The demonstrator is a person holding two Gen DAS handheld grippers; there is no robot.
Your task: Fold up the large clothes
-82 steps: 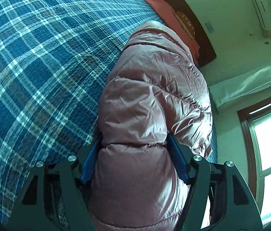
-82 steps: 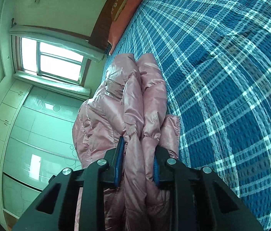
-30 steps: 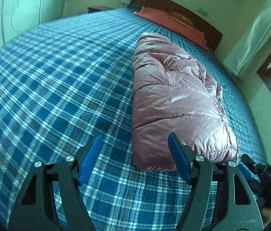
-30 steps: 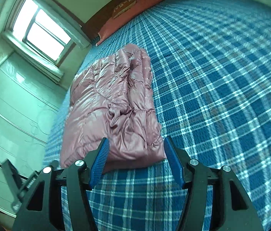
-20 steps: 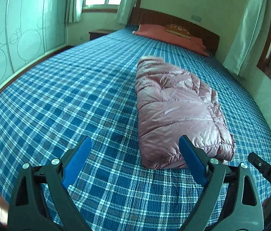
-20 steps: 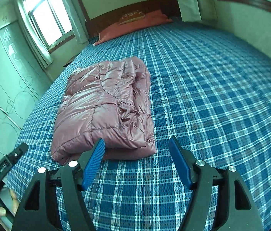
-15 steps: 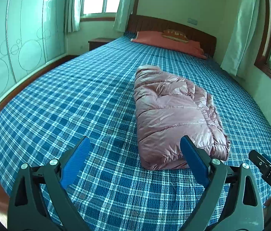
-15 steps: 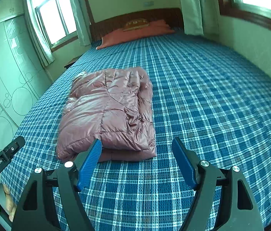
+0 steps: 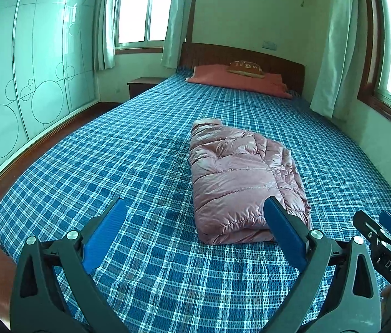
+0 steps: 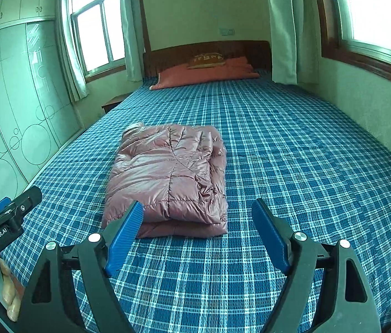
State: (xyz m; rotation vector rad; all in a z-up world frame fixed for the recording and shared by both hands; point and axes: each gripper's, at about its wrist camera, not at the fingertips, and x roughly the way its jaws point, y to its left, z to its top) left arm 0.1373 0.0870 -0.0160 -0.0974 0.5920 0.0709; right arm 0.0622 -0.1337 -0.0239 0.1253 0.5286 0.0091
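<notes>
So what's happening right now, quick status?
Left gripper and right gripper opening, nothing between them. Pink jacket folded on bed. Nothing in the way.

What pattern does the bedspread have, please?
The bedspread is a blue plaid with white lines, clearest in the right wrist view.

A: What fills the middle of the frame?
B: A bed [image 9: 139, 149] in blue plaid, with a dark wood headboard [image 9: 278, 66] at upper centre and a red pillow [image 9: 212, 76] below it.

A: And the left side?
B: A pale wardrobe [image 9: 28, 77] with circle patterns, then a nightstand [image 9: 142, 84].

A: Light?
B: Daylight through a window [image 9: 145, 11] at top centre; curtains [image 9: 331, 55] hang at right.
</notes>
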